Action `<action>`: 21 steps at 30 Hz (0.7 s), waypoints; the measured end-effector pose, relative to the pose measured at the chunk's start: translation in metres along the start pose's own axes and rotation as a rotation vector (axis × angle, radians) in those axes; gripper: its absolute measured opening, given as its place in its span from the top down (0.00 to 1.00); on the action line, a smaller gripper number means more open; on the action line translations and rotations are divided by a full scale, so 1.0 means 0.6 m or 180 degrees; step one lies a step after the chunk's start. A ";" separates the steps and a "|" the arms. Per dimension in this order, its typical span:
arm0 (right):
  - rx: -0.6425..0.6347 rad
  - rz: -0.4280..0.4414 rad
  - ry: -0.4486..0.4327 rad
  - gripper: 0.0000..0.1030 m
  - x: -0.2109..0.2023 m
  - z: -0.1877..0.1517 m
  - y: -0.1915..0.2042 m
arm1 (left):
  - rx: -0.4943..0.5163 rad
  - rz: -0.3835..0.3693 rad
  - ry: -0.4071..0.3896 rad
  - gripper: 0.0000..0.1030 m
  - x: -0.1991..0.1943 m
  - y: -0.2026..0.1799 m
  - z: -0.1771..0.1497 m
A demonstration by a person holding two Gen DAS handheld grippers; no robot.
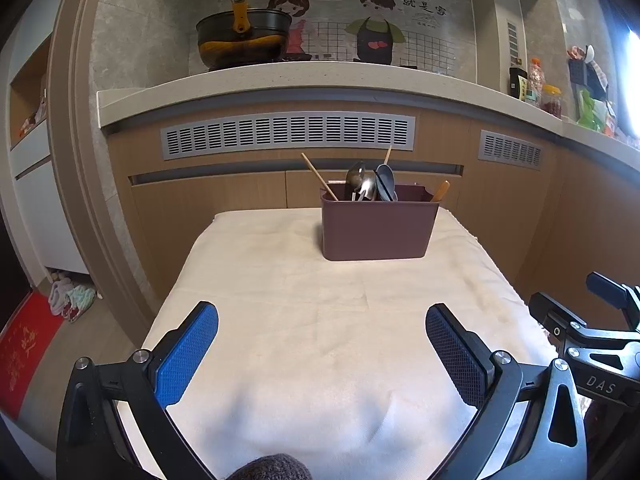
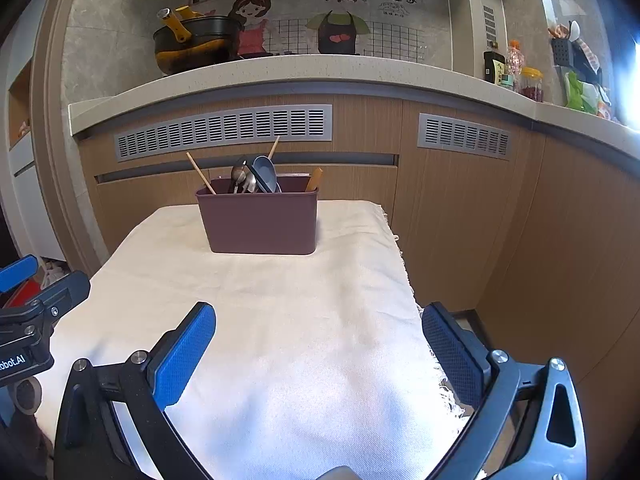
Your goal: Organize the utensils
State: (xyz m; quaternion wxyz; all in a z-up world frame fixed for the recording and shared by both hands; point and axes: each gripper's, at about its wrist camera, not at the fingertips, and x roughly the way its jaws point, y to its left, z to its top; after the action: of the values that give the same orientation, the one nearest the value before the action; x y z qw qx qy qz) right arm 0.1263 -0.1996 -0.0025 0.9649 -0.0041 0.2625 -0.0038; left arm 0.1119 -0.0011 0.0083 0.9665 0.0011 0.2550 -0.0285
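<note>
I hold my left claw (image 1: 322, 344) and my right claw (image 2: 318, 344) released and empty above the near table (image 1: 280, 320), because the utensils (image 1: 370, 184) already stand inside the brown holder (image 1: 376, 232) at the far end.

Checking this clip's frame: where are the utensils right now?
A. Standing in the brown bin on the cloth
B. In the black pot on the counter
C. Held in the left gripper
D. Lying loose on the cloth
A: the chopsticks, metal spoons and blue spoon stand in the brown bin on the cloth, while the left gripper and right gripper are both open and hold nothing.
</note>
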 end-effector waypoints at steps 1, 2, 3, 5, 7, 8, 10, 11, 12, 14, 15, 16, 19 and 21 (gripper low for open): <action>-0.0001 0.0004 0.0002 0.00 0.000 0.000 0.000 | 0.0007 -0.0003 0.0000 0.00 0.000 0.000 0.000; 0.0000 0.0000 0.0003 0.00 0.000 0.000 0.001 | 0.0016 -0.0004 0.0002 0.00 0.000 -0.001 0.000; 0.0001 0.0000 0.0005 0.00 0.000 -0.001 0.001 | 0.0023 -0.0009 0.0005 0.00 0.000 -0.001 0.000; 0.0004 -0.0001 0.0000 0.00 0.000 0.000 0.002 | 0.0031 -0.0012 0.0012 0.00 0.001 -0.002 -0.001; 0.0001 -0.0003 0.0002 0.00 0.000 0.000 0.001 | 0.0034 -0.0012 0.0013 0.00 0.000 -0.002 -0.001; 0.0001 0.0000 0.0001 0.00 0.000 0.000 0.001 | 0.0032 -0.0013 0.0011 0.00 0.000 -0.002 -0.001; -0.0002 0.0000 -0.0004 0.00 0.000 0.000 0.001 | 0.0035 -0.0010 0.0010 0.00 0.000 -0.003 -0.001; -0.0001 -0.0002 -0.0005 0.00 0.000 0.000 0.002 | 0.0037 -0.0010 0.0014 0.00 0.000 -0.003 -0.001; -0.0001 0.0000 -0.0005 0.00 0.000 0.000 0.002 | 0.0037 -0.0014 0.0020 0.00 0.000 -0.003 -0.001; 0.0003 -0.0001 -0.0011 0.00 -0.001 0.000 0.002 | 0.0039 -0.0016 0.0025 0.00 0.000 -0.003 -0.001; 0.0000 0.0003 -0.0014 0.00 -0.001 0.000 0.002 | 0.0043 -0.0018 0.0027 0.00 -0.001 -0.004 -0.001; -0.0002 0.0007 -0.0023 0.00 -0.002 0.001 0.002 | 0.0045 -0.0019 0.0025 0.00 -0.001 -0.004 -0.001; -0.0008 0.0026 -0.0053 0.00 -0.007 0.002 0.002 | 0.0044 -0.0021 0.0027 0.00 -0.001 -0.003 -0.001; -0.0013 0.0039 -0.0064 0.00 -0.009 0.002 0.003 | 0.0045 -0.0021 0.0030 0.00 0.000 -0.004 -0.001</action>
State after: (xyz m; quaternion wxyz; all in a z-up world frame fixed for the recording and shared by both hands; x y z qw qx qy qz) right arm 0.1223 -0.1980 0.0012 0.9675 -0.0045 0.2528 0.0026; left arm 0.1114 -0.0032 0.0076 0.9652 0.0071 0.2594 -0.0335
